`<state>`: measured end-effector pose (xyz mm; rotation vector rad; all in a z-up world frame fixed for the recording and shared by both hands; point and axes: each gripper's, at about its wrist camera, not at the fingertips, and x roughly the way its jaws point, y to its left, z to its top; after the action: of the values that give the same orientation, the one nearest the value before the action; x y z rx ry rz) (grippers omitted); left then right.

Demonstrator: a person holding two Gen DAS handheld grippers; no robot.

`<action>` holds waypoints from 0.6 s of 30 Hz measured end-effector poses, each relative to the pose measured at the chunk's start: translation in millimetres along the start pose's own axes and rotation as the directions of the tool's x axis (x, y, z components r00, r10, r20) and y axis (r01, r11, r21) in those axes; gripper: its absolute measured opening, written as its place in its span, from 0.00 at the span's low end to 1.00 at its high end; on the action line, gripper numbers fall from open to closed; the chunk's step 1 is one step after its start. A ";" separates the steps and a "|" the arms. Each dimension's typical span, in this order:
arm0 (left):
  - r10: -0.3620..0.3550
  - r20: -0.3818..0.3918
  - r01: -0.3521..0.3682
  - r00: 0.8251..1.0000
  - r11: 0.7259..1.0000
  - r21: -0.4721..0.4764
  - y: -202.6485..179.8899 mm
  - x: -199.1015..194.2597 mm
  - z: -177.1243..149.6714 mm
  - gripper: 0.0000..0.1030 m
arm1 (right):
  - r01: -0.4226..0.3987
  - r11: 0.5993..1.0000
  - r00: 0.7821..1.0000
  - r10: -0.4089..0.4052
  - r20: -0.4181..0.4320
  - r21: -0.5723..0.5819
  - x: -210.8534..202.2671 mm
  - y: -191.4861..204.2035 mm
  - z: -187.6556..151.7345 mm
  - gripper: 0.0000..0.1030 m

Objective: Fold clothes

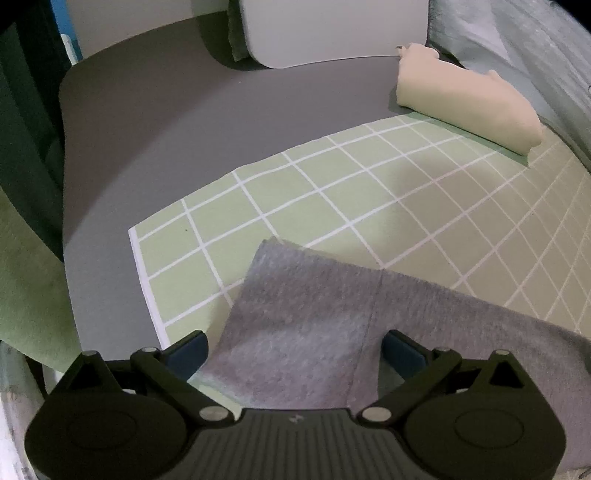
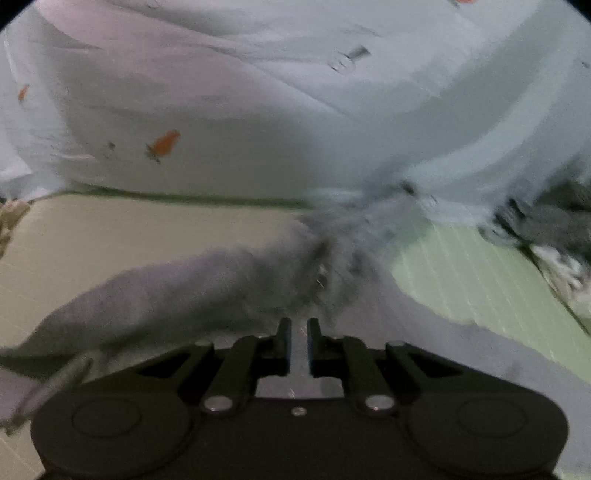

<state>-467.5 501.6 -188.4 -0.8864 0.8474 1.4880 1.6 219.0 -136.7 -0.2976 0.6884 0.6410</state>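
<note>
In the left wrist view, the left gripper (image 1: 293, 349) hung with jaws spread wide over the grey garment (image 1: 332, 314), which lay flat on the green checked mat (image 1: 332, 192), a folded cream cloth (image 1: 465, 99) well apart.

In the blurred right wrist view, the right gripper (image 2: 299, 328) was clenched on a bunched part of the grey garment (image 2: 184, 288). A clean fold probably needed the left jaws to pin a matching edge first.

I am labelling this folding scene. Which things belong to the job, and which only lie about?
Job: grey garment; left gripper, open over it; right gripper, shut on it; green checked mat.
Lying about: folded cream cloth; white board.
</note>
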 end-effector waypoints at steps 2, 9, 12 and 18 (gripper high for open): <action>-0.001 -0.002 0.001 1.000 1.000 -0.004 2.7 -0.4 0.6 0.98 | -0.001 0.999 1.000 0.001 -0.006 0.037 -3.7 -5.5 -3.8 0.08; -0.021 -0.002 0.021 1.000 0.999 -0.025 15.7 -1.8 -2.4 0.98 | -0.004 1.000 1.000 0.004 -0.029 0.005 -3.4 3.1 -2.3 0.14; -0.025 -0.001 0.025 1.000 1.000 -0.017 18.9 -1.7 -4.5 0.98 | -0.028 1.000 1.000 0.028 -0.011 -0.013 3.3 13.2 3.4 0.38; -0.017 -0.008 0.017 1.000 1.000 0.013 23.5 2.8 -4.8 1.00 | -0.077 0.986 0.997 0.076 -0.016 -0.150 45.3 44.1 28.5 0.42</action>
<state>-490.7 496.5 -192.4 -0.8879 0.8529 1.4635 14.4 286.2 -148.1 -0.4163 0.6651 0.7671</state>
